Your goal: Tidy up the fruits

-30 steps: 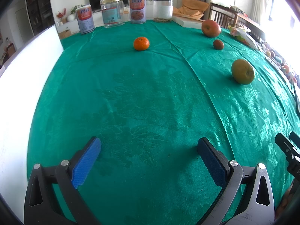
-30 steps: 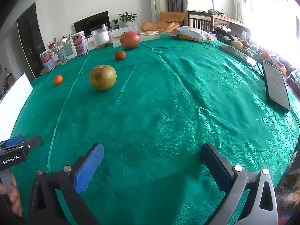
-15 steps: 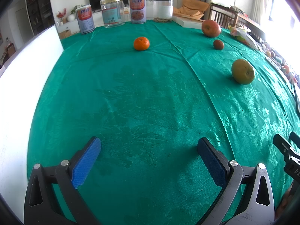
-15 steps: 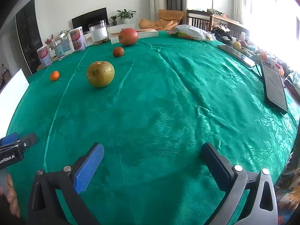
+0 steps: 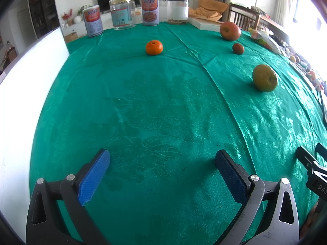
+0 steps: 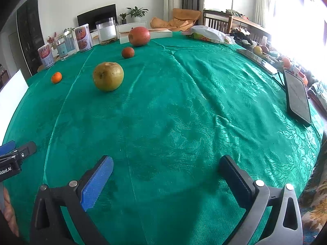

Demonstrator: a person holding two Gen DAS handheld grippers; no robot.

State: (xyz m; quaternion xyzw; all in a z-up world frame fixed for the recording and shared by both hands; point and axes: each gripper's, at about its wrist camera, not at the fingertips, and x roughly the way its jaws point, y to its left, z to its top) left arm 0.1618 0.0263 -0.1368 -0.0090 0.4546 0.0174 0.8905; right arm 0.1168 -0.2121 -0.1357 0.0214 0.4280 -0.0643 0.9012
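Observation:
Four fruits lie apart on a green tablecloth [image 5: 155, 106]. A small orange [image 5: 154, 47] [image 6: 56, 77] sits far ahead of my left gripper [image 5: 161, 163]. A yellow-green pear [image 5: 264, 78] [image 6: 108, 76] rests to the right in the left wrist view. Farther back are a small brown fruit [image 5: 238, 48] [image 6: 128, 52] and a big red apple [image 5: 230, 30] [image 6: 139, 36]. Both the left gripper and my right gripper [image 6: 166, 169] hover open low over bare cloth near the front edge, with nothing between the fingers.
Several tins and jars [image 5: 150, 10] [image 6: 82, 38] line the table's far edge beside a white box [image 5: 206, 24]. A white board [image 5: 22, 85] stands at the left. A snack bag [image 6: 206, 34] and a dark phone [image 6: 297, 100] lie at the right.
The right gripper has shifted forward and slightly left, so the pear looks larger and nearer. The left gripper has hardly moved. Both stay open.

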